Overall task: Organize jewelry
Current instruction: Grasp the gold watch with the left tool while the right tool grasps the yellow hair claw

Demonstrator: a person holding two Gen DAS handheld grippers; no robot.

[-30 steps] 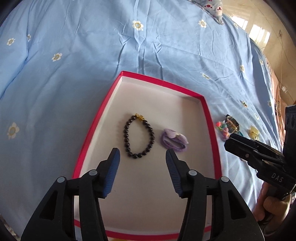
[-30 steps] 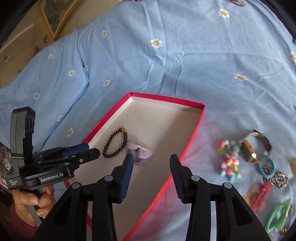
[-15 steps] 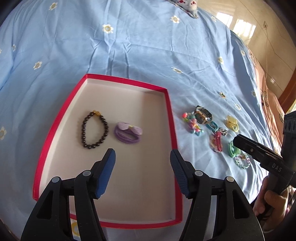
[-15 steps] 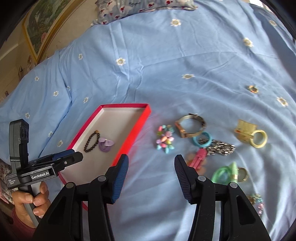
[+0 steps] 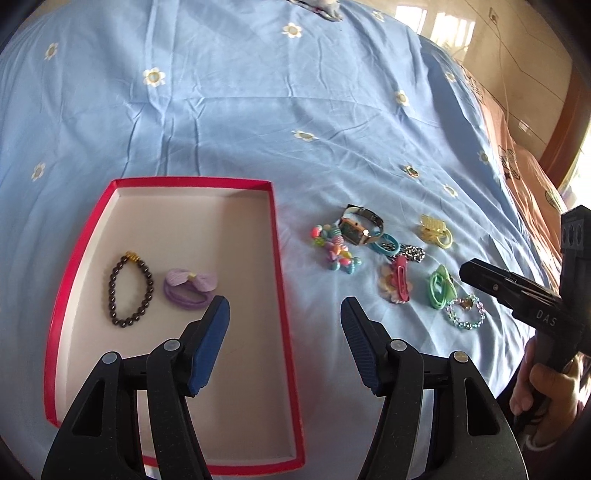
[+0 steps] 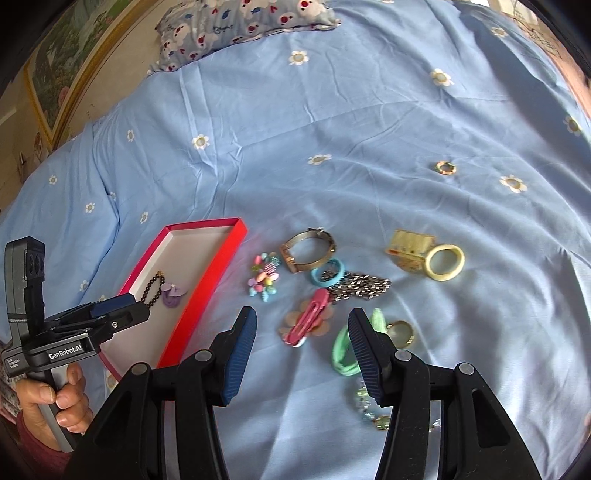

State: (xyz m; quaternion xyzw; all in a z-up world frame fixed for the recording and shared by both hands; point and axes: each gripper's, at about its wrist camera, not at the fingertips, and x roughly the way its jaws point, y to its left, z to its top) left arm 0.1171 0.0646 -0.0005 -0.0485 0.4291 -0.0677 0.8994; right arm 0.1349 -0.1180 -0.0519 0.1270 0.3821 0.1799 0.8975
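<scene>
A red box [image 5: 275, 236] lies on the blue bedsheet and holds a black bead bracelet [image 5: 114, 295] and a purple hair tie [image 5: 188, 288]. My left gripper [image 5: 284, 310] hovers open over the box's right rim, nothing between its fingers. Right of the box lies loose jewelry: a watch [image 6: 310, 251], a colourful bead bracelet [image 6: 264, 277], a pink clip [image 6: 308, 321], a green hair tie [image 6: 343, 350] and a yellow claw clip [image 6: 424, 251]. My right gripper [image 6: 303, 317] hangs open above the pink clip, apart from it.
A silver chain [image 6: 362, 288] and a blue ring [image 6: 328, 275] lie amid the pile. A small ring [image 6: 445, 168] sits alone farther back. A patterned pillow [image 6: 243, 26] lies at the bed's far end. A hand [image 6: 55, 402] holds the left gripper's handle.
Both grippers have swung right, from over the box toward the loose jewelry. Their jaws stand slightly wider than before. Nothing was picked up.
</scene>
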